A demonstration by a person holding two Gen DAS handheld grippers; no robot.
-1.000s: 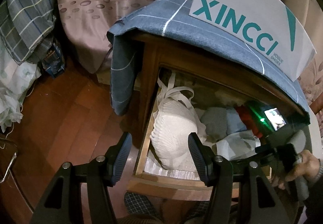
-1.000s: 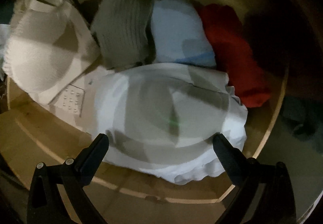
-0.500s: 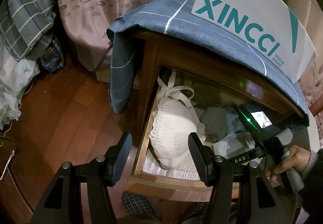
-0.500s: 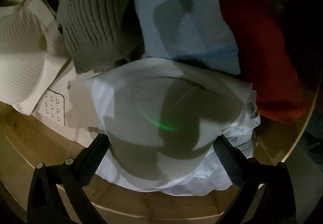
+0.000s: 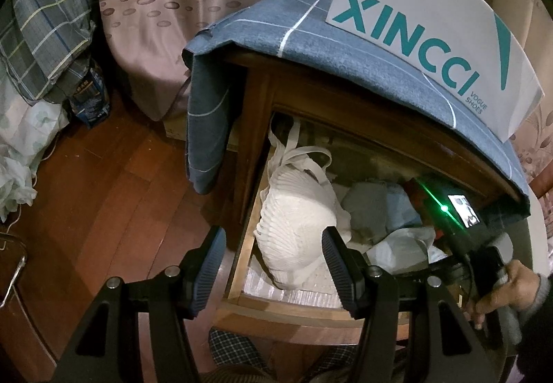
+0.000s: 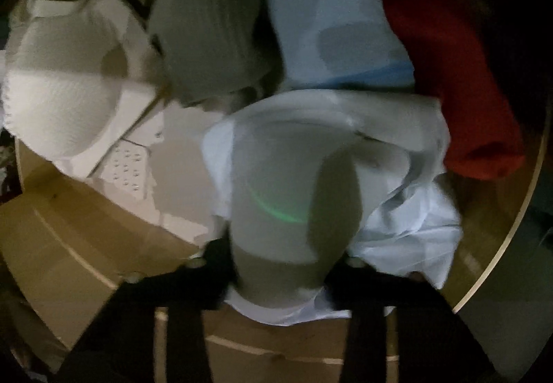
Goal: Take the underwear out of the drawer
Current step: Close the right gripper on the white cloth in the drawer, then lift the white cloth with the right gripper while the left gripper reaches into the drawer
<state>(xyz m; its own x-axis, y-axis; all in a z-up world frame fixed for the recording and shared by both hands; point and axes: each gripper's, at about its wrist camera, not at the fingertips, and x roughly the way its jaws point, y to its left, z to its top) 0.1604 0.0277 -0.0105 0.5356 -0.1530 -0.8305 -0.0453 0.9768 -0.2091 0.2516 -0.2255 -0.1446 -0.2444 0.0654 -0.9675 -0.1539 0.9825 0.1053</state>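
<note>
The drawer (image 5: pixel 276 308) of the wooden nightstand (image 5: pixel 255 127) stands pulled out, and folded garments fill it.

The right gripper (image 6: pixel 280 265) is inside the drawer. Its jaws are drawn in against the sides of a pale white padded bra (image 6: pixel 293 175), and the fabric bulges up between them. This garment lies at the front of the drawer, just behind the front wall. The wrist view is blurred, so the exact contact at the fingertips cannot be read. In the left wrist view, the person's right hand (image 5: pixel 501 293) grips the handle of this tool at the right end of the drawer.

The left gripper (image 5: pixel 273 265) hovers above the left front corner of the drawer. Its jaws are spread wide and hold nothing.

A cream ribbed bra (image 5: pixel 293 227) lies at the left end of the drawer. A grey ribbed item (image 6: pixel 211 20), a light blue item (image 6: pixel 331 20) and a red item (image 6: pixel 449 72) lie side by side along the back.

A blue checked cloth (image 5: pixel 311 34) covers the nightstand top. A white shoe box (image 5: pixel 432 20) rests on it.
</note>
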